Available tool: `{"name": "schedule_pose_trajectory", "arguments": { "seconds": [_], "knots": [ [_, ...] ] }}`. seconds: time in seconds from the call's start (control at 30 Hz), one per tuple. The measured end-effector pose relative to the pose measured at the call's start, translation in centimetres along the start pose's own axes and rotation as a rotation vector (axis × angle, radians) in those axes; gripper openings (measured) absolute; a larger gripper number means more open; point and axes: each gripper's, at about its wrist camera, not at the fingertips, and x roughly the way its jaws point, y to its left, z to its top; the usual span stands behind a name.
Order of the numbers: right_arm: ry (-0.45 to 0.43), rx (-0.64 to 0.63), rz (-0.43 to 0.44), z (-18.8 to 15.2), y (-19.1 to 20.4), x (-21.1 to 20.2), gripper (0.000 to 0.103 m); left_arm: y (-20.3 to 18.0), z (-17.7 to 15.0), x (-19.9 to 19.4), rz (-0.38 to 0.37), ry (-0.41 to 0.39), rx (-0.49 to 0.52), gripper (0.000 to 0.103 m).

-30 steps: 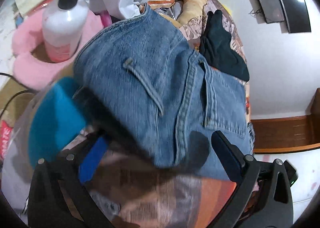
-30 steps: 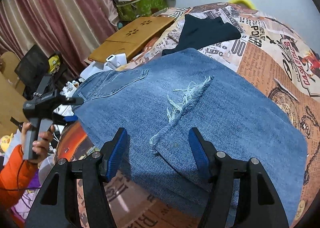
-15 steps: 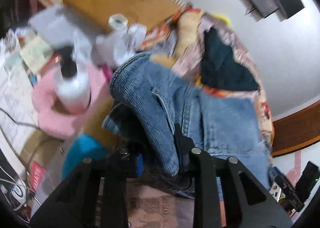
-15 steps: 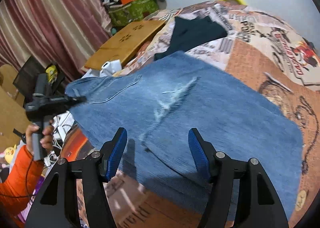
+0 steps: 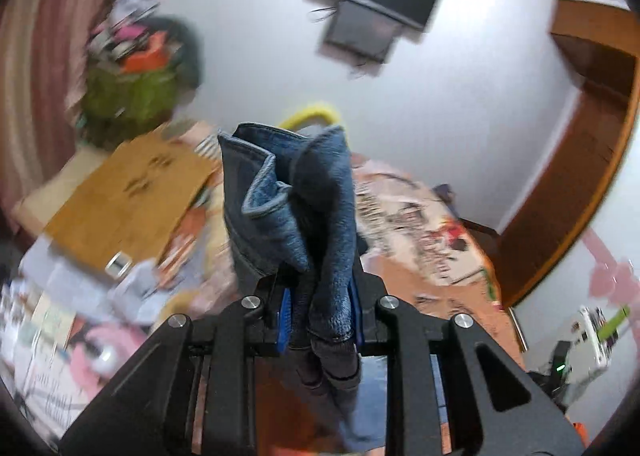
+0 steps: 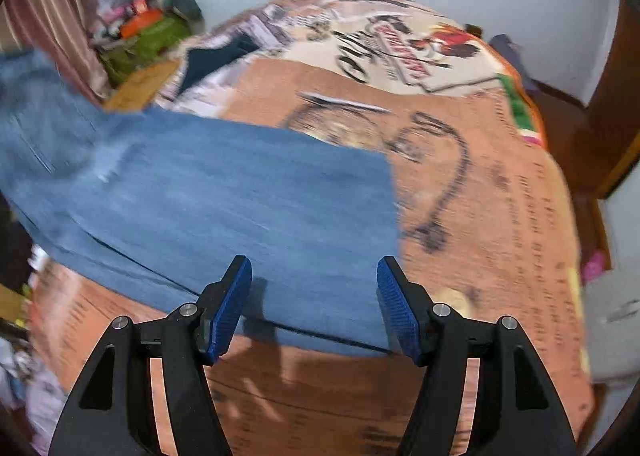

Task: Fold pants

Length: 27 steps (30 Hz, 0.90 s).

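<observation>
**A:** What have the left tongs (image 5: 320, 316) got?

**B:** They are clamped on a bunched wad of the denim pants (image 5: 304, 207). The cloth stands up between the blue ribbed pads in thick, rolled folds, with a stitched hem edge curling over at the top and darker, shadowed denim hanging down below the grip.

**A:** And the rest of the pants?

**B:** In the right wrist view the pants (image 6: 224, 191) lie as a broad flat panel across the bed (image 6: 500, 215), mid-blue and woven, with a straight cut end toward the middle of the bed. The far left end rises off the surface and is blurred.

**A:** The right tongs (image 6: 314, 304)?

**B:** Spread wide, holding nothing, hanging just over the near edge of the denim. Their pads are blue and finely ridged, on black angular arms.

**A:** What covers the bed?

**B:** A printed bedspread (image 6: 420, 47), orange-brown with newspaper-style lettering and cartoon drawings. A flat wooden board (image 5: 128, 191) sits beside the bed on the left.
</observation>
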Motion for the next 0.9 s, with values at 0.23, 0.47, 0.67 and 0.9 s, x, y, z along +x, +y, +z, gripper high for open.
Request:
{"name": "schedule_pose_trajectory", "arguments": {
  "seconds": [0.23,0.47,0.67,0.9],
  "knots": [
    [-0.004,0.036,0.093,-1.4,-1.6,1.3,0.065,-10.8,1.1,4.2,-0.099,0.008,0.081,0.023],
    [-0.032,0.057,0.154,-2.0,-2.2,1.3,0.065,-18.6,-1.3,10.1,-0.17,0.124,0.146,0.023],
    [-0.038,0.082,0.187,-2.0,-2.7,1.7,0.065,-23.9,-5.6,13.7,-0.224,0.256,0.233,0.023],
    [-0.045,0.094,0.191,-2.2,-2.8,1.7,0.065,-27.1,-11.4,17.7,-0.253,0.463,0.285,0.023]
  ]
}}
